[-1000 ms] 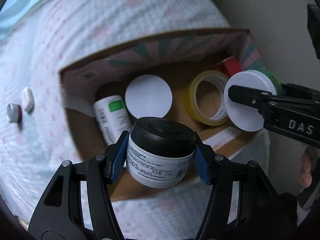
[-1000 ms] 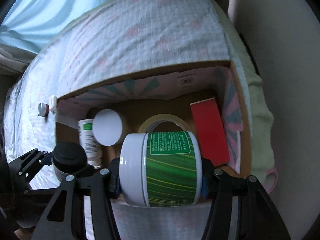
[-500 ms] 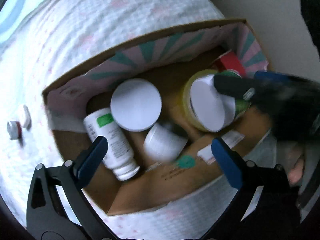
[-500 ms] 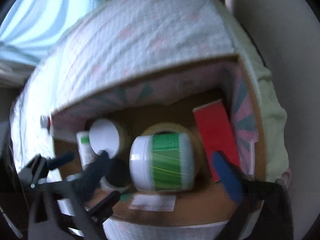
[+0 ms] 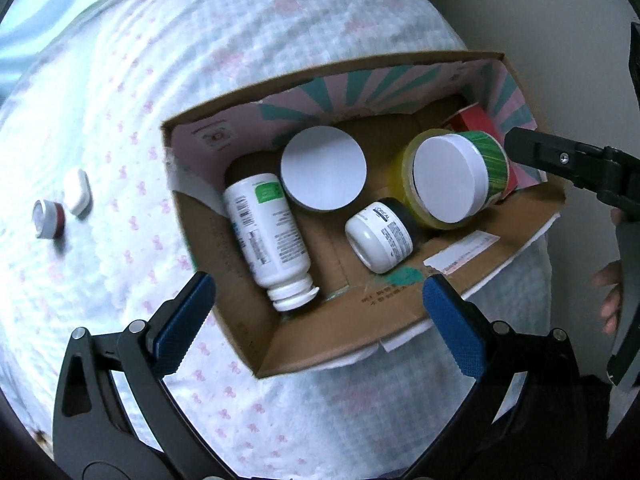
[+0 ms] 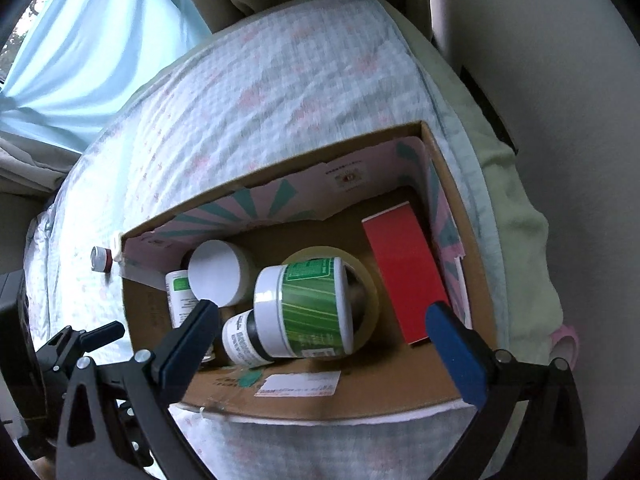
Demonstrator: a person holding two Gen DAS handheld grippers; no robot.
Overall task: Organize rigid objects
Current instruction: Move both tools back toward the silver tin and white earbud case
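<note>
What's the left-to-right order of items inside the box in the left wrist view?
White bottle with the green label → white-lidded jar → small L'Oreal jar → green-striped jar lying in the yellow tape roll → red box.

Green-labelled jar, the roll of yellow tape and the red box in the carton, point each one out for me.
green-labelled jar (image 6: 316,312): right wrist view, on its green label.
roll of yellow tape (image 5: 412,156): left wrist view, on the rim showing left of the jar.
red box (image 6: 404,272): right wrist view, on its top face.
</note>
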